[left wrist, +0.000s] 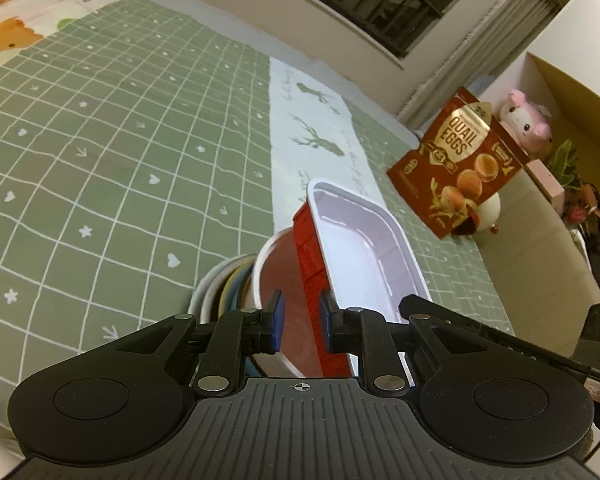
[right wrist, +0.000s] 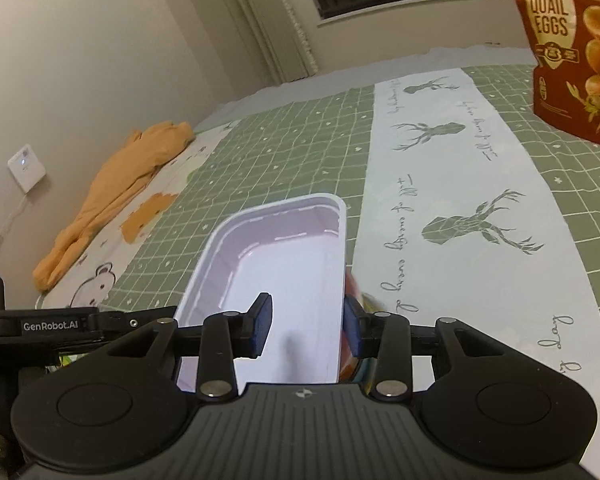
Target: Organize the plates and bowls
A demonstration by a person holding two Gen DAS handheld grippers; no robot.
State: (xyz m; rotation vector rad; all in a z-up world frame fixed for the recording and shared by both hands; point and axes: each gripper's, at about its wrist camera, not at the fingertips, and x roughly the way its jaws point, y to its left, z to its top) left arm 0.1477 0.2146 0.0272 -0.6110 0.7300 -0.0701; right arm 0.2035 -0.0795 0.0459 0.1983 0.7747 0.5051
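Observation:
A rectangular tray (left wrist: pixel 364 264), red outside and pale pink inside, hangs tilted over a round white-rimmed bowl (left wrist: pixel 276 280) with a brown inside. That bowl sits in a stack of plates and bowls (left wrist: pixel 224 288) on the green sheet. My left gripper (left wrist: pixel 302 320) is shut on the tray's red left wall, with one pad inside the tray and one outside. My right gripper (right wrist: pixel 306 328) is shut on the tray's (right wrist: pixel 284 264) right wall. One of its fingers (left wrist: pixel 414 308) shows at the tray's right rim in the left wrist view. The tray hides most of the stack in the right wrist view.
A red quail eggs bag (left wrist: pixel 460 164) (right wrist: pixel 568 48) stands upright beyond the tray to the right. Behind it is a pink plush toy (left wrist: pixel 526 118). An orange cloth (right wrist: pixel 112 196) lies at the far left of the green checked sheet (left wrist: pixel 120 140), which drops off at its right edge.

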